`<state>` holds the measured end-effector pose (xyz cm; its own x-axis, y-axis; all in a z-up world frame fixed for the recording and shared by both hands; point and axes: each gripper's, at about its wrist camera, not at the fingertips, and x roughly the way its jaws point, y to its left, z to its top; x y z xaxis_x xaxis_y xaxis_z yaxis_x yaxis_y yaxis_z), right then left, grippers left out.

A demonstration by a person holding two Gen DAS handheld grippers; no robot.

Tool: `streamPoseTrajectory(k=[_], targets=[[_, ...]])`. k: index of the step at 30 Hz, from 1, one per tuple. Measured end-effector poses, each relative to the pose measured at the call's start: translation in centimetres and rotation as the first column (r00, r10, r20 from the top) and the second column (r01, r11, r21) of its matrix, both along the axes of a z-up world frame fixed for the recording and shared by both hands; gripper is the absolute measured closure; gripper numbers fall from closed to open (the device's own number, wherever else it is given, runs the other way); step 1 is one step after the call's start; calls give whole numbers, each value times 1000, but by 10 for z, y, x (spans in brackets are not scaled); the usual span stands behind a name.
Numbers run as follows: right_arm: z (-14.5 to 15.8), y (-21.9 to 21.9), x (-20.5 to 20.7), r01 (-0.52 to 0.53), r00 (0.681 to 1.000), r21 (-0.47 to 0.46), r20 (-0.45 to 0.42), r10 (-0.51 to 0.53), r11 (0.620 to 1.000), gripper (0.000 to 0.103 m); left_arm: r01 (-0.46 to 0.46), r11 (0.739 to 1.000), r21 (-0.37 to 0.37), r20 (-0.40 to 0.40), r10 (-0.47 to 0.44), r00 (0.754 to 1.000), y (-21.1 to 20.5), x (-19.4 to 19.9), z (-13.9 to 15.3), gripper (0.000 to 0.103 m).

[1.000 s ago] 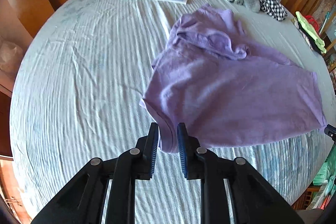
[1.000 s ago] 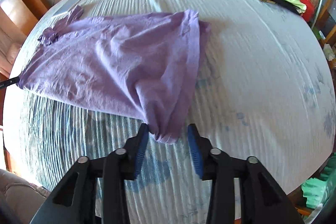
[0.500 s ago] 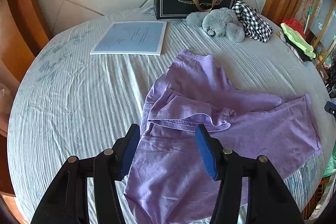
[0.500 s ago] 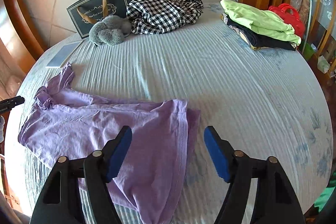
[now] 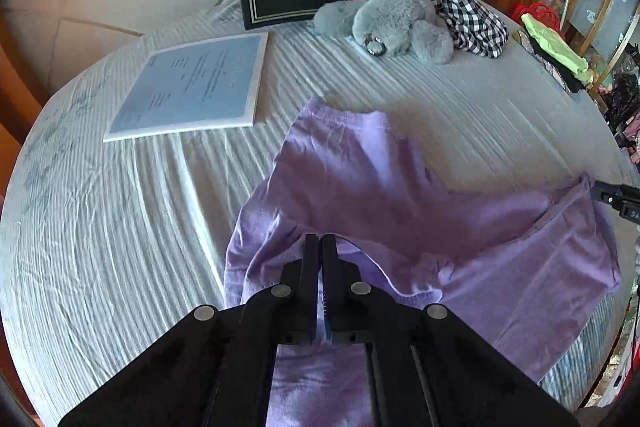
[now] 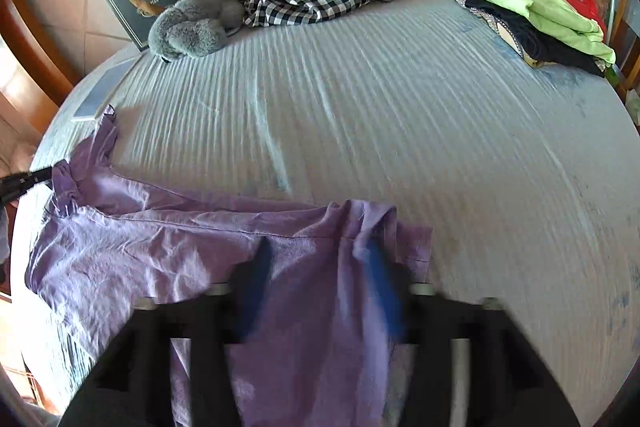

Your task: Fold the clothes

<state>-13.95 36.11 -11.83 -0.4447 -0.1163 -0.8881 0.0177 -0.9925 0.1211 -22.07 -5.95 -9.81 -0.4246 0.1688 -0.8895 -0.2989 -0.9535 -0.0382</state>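
On the bed (image 5: 100, 227), the left gripper (image 5: 320, 247), spread wide 0.5 seconds ago, now pinches the purple shirt (image 5: 380, 187) near its collar; the right gripper (image 6: 320, 267) hovers spread over the hem, so another fold seems underway.

We see the left tool (image 5: 320, 241) as matte black angular arms with round silver screw heads and ribbed blue pads; the blurred right tool (image 6: 320, 267) looks alike.
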Motion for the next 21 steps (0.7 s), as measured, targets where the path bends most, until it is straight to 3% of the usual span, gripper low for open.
streamPoseTrajectory(k=[4, 7, 9, 11, 13, 15, 16, 21], targets=[[9, 26, -5, 136, 989, 5, -54, -136, 991, 97, -39, 999, 17, -44, 40, 998, 6, -42, 13, 103], [15, 38, -12, 212, 976, 73, -64, -207, 975, 94, -84, 995, 46, -29, 85, 996, 4, -72, 15, 102], [26, 27, -11, 147, 986, 63, -82, -142, 987, 94, -84, 995, 59, -33, 86, 996, 2, -77, 21, 101], [39, -3, -7, 30, 994, 59, -104, -24, 998, 93, -62, 996, 66, -57, 66, 996, -2, -64, 31, 94], [49, -37, -4, -87, 988, 52, -122, 93, 995, 79, -53, 997, 62, -61, 56, 997, -11, -44, 34, 69], [54, -75, -1, -186, 972, 27, -140, 188, 982, 39, -63, 996, 62, -65, 67, 996, -25, -18, 33, 63], [55, -95, 1, -232, 961, 16, -149, 232, 973, 33, -71, 995, 67, -62, 75, 995, -33, -5, 31, 63], [50, -199, 4, -429, 889, -12, -182, 420, 903, 31, -92, 994, 52, -22, 93, 995, -56, 42, 6, 63]])
